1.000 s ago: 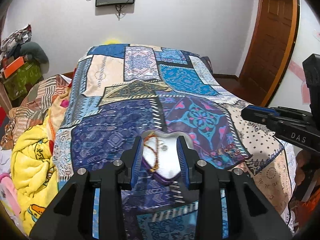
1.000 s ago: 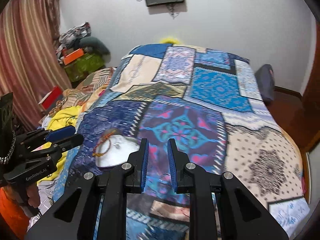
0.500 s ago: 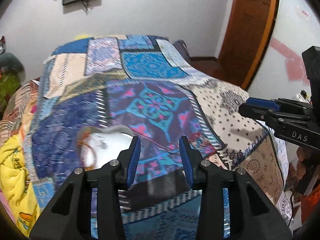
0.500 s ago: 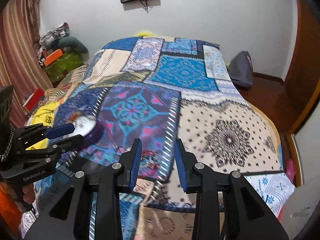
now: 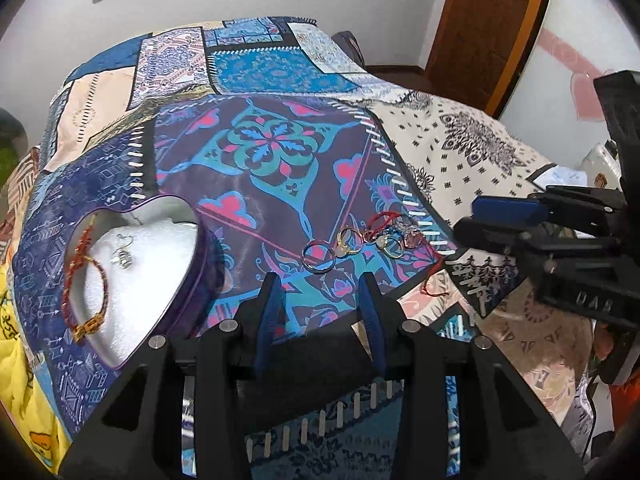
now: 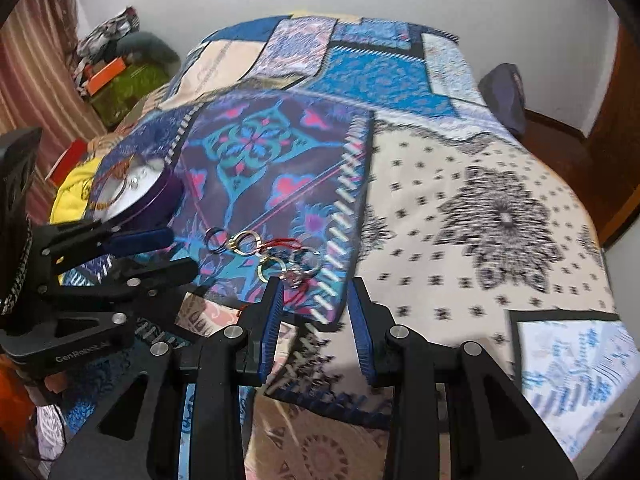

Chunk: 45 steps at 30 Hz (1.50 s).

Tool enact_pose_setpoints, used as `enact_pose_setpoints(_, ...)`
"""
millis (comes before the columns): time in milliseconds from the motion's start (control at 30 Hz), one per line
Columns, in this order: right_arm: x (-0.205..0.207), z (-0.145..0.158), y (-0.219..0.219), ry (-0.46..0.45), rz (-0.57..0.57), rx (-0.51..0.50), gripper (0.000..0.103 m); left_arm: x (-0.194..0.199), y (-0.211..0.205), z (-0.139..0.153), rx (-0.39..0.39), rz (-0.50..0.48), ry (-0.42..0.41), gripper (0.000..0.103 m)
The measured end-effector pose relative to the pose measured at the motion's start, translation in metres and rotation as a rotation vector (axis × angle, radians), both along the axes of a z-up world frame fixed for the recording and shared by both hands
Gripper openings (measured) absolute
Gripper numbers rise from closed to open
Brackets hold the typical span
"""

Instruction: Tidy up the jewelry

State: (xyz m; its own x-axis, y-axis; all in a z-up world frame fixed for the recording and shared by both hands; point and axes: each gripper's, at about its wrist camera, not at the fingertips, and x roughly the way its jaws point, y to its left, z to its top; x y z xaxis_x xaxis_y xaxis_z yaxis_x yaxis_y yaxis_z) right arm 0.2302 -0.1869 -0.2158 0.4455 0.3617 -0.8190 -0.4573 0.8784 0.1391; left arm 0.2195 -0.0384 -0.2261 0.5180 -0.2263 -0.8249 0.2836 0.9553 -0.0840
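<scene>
A heart-shaped purple box (image 5: 132,280) with a white lining lies on the patterned bedspread (image 5: 260,148). It holds a red-and-gold bracelet (image 5: 78,276) and a small silver earring (image 5: 122,258). Several rings (image 5: 318,256) and a red cord bracelet (image 5: 384,226) lie loose on the spread to its right. My left gripper (image 5: 320,296) is open and empty, just short of the nearest ring. My right gripper (image 6: 314,304) is open and empty, just before the rings (image 6: 248,244). The box shows at left in the right wrist view (image 6: 136,196).
The bedspread's front edge drops off below both grippers. A yellow blanket (image 5: 16,360) lies left of the box. A wooden door (image 5: 480,20) stands at the back right. Clutter (image 6: 120,76) sits left of the bed, beside a striped curtain (image 6: 36,80).
Both grippers have swung right from the heart box to the loose rings. The right gripper's jaws have opened wider. The left gripper came closer to the spread.
</scene>
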Motion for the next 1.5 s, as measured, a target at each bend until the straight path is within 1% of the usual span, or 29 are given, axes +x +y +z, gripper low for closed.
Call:
enact_pose_setpoints(167, 0.003, -0.010, 0.008, 0.018, 0.025, -0.015, 0.030, 0.012, 0.000, -0.011, -0.004, -0.001, 0.031, 0.039)
enact_pose_setpoints(267, 0.006, -0.014, 0.007, 0.035, 0.023, 0.002, 0.030, 0.018, 0.000, -0.012, -0.014, -0.001, 0.033, 0.038)
enact_pose_setpoints(367, 0.007, -0.015, 0.010, 0.033, 0.021, 0.014, 0.029, 0.024, -0.001, -0.014, -0.018, 0.000, 0.031, 0.035)
enact_pose_setpoints(433, 0.007, -0.016, 0.011, 0.038, 0.018, 0.024, 0.023, 0.026, 0.000, -0.015, -0.029, -0.002, 0.028, 0.030)
enact_pose_setpoints(467, 0.008, -0.017, 0.012, 0.040, 0.017, 0.025, 0.022, 0.027, 0.000, -0.015, -0.026, -0.001, 0.026, 0.025)
enact_pose_setpoints(600, 0.009, -0.020, 0.011, 0.040, 0.014, 0.027, 0.012, 0.031, -0.004, -0.016, -0.012, -0.012, 0.017, 0.020)
enact_pose_setpoints(733, 0.009, -0.018, 0.008, 0.031, 0.000, 0.039, 0.011, 0.029, -0.007, -0.017, 0.000, -0.018, 0.005, 0.020)
enact_pose_setpoints(900, 0.008, -0.010, 0.003, 0.014, -0.014, 0.049, 0.011, 0.025, -0.006, -0.014, -0.006, -0.010, 0.002, 0.020)
enact_pose_setpoints(967, 0.008, -0.006, 0.001, 0.006, -0.016, 0.051, 0.008, 0.021, -0.004, -0.012, -0.015, -0.005, 0.000, 0.020)
enact_pose_setpoints(1167, 0.005, 0.009, -0.002, -0.034, -0.022, 0.052, 0.008, 0.010, 0.001, 0.003, -0.031, 0.008, -0.031, 0.020)
enact_pose_setpoints(1267, 0.003, 0.011, 0.000, -0.058, -0.031, 0.023, 0.008, 0.004, 0.003, 0.012, -0.029, 0.014, -0.054, 0.020)
enact_pose_setpoints(1333, 0.002, 0.009, -0.001, -0.040, -0.030, 0.031, 0.008, 0.000, 0.005, 0.017, -0.024, 0.020, -0.068, 0.020)
enact_pose_setpoints(1367, 0.003, 0.007, -0.001, -0.021, -0.035, 0.039, 0.010, -0.003, 0.007, 0.019, -0.024, 0.022, -0.072, 0.020)
enact_pose_setpoints(1400, 0.005, 0.004, -0.002, 0.007, -0.040, 0.055, 0.017, -0.005, 0.008, 0.020, -0.024, 0.024, -0.074, 0.020)
enact_pose_setpoints(1433, 0.005, 0.002, -0.003, 0.016, -0.042, 0.064, 0.021, -0.005, 0.009, 0.021, -0.022, 0.025, -0.076, 0.020)
enact_pose_setpoints(1500, 0.006, 0.000, -0.001, 0.016, -0.049, 0.052, 0.021, -0.009, 0.011, 0.021, -0.012, 0.029, -0.082, 0.020)
